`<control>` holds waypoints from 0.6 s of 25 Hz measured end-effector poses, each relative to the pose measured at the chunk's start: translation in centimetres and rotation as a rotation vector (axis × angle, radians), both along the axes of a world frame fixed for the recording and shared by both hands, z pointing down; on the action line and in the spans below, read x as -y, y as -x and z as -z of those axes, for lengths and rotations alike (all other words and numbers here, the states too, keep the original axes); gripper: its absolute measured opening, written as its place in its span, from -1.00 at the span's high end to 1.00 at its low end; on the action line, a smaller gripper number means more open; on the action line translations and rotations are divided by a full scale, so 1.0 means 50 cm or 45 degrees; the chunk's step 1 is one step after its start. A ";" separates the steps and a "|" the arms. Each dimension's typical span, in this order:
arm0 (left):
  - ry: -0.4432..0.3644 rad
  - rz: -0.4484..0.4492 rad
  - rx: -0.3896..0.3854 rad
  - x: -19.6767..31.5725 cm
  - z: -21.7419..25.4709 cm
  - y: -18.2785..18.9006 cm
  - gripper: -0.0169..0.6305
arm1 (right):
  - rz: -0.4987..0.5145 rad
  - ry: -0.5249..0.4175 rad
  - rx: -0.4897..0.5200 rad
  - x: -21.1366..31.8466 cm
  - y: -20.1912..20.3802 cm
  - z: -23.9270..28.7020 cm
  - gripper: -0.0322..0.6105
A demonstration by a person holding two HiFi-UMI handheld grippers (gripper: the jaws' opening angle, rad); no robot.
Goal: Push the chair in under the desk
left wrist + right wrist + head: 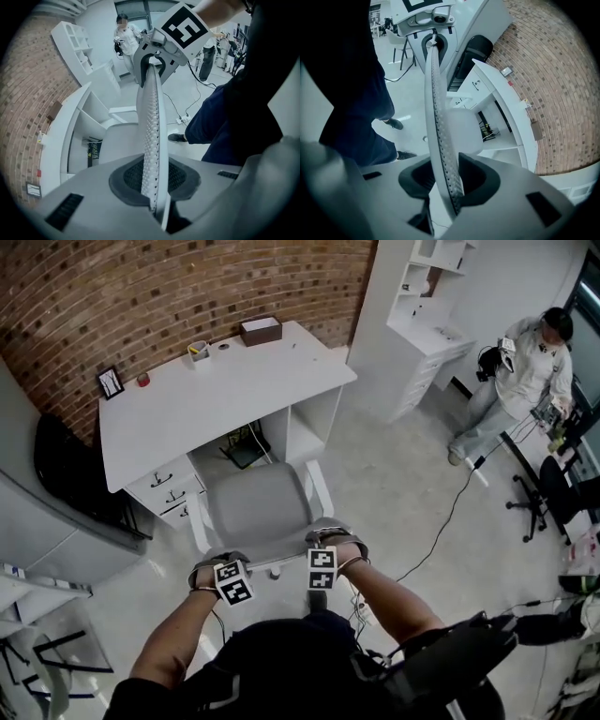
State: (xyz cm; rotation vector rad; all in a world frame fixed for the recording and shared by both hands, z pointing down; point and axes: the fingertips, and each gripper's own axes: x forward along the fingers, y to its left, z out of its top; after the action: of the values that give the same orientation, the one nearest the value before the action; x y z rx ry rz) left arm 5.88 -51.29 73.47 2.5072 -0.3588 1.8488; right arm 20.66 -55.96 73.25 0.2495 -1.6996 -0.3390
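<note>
The chair has a grey seat (255, 505) and a white frame, and it faces the opening of the white desk (216, 395) by the brick wall. Its seat front lies at the desk's edge. My left gripper (218, 565) is shut on the top rim of the white perforated backrest (151, 131) near its left end. My right gripper (330, 540) is shut on the same rim (438, 122) near its right end. In both gripper views the thin rim runs between the dark pads. The desk also shows in the left gripper view (56, 140) and the right gripper view (513, 117).
A drawer unit (169, 491) fills the desk's left side, and a black box (246, 448) lies on the floor in the opening. A white shelf unit (417, 324) stands at the right. A person (520, 371), a black office chair (553, 493) and a floor cable (450, 521) are farther right.
</note>
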 end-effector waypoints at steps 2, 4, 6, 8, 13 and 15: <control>0.014 0.012 0.001 0.015 0.000 -0.010 0.79 | 0.024 0.018 -0.005 0.017 -0.009 -0.001 0.53; 0.015 0.022 0.009 0.029 0.000 -0.018 0.79 | 0.047 0.029 -0.001 0.030 -0.016 -0.002 0.54; 0.005 0.032 0.025 0.043 -0.003 -0.023 0.79 | 0.074 0.035 0.013 0.045 -0.021 -0.003 0.56; -0.016 0.046 0.043 0.060 -0.005 -0.027 0.79 | 0.103 0.037 0.031 0.061 -0.023 -0.004 0.56; 0.008 0.106 0.074 0.098 -0.008 -0.054 0.80 | 0.171 0.033 0.042 0.109 -0.047 -0.003 0.57; 0.018 0.138 0.075 0.113 -0.007 -0.068 0.80 | 0.199 0.028 0.040 0.133 -0.059 -0.002 0.57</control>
State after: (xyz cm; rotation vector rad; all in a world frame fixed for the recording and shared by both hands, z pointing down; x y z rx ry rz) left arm 9.30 -56.93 73.84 2.3764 -0.4709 1.8807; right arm 23.61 -62.61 73.36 0.1066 -1.7574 -0.4338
